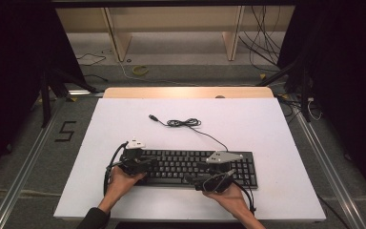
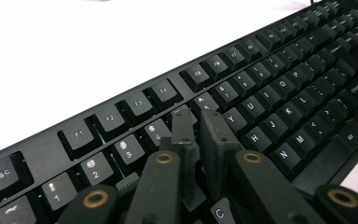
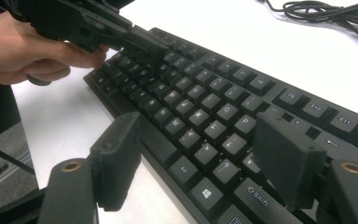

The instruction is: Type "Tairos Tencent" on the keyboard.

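A black keyboard lies on the white tabletop near the front edge. Its cable runs back to a loose coil and a USB plug. My left gripper rests at the keyboard's left end. In the left gripper view its jaws stand all but together over the number and top letter rows of the keyboard, with nothing between them. My right gripper hovers at the front edge, right of the middle. It stands wide open, one jaw off the keyboard's front edge, the other above the Shift key.
A hand holds the left gripper at the far end in the right gripper view. The cable's coil lies on the table behind the keyboard. Beyond the table's wooden back edge are floor cables and wooden shelf legs.
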Available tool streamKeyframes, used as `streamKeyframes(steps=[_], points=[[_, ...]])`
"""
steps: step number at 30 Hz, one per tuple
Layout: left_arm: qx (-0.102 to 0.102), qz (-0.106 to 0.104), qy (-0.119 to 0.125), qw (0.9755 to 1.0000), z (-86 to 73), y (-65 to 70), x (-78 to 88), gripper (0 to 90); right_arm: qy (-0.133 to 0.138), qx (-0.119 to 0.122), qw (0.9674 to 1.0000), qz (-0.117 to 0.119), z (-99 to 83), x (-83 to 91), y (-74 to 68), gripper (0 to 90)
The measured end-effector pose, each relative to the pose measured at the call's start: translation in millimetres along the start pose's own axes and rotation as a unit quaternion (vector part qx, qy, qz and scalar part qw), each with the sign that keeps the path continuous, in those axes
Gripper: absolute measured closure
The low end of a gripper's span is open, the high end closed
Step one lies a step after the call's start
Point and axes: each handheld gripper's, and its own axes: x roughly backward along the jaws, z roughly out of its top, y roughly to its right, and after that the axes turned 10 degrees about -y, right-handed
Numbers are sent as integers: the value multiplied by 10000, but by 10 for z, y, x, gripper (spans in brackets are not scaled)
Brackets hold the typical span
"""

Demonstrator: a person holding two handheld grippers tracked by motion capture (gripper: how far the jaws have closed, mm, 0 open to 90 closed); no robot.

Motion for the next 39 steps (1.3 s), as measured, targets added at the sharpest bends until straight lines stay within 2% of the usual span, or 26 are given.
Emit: streamKeyframes(steps=[7,22,39], points=[[-10,-97,89,9999,4,1,75,723,2,18,10000,7,0,-4,-10,335],[8,-126,144,9998,-3,4,129,650,-6,19,10000,23,0,-15,-18,335],[159,-237,268,9992,-31,-32,203,474,-4,32,10000,26,4,-19,-21,334]])
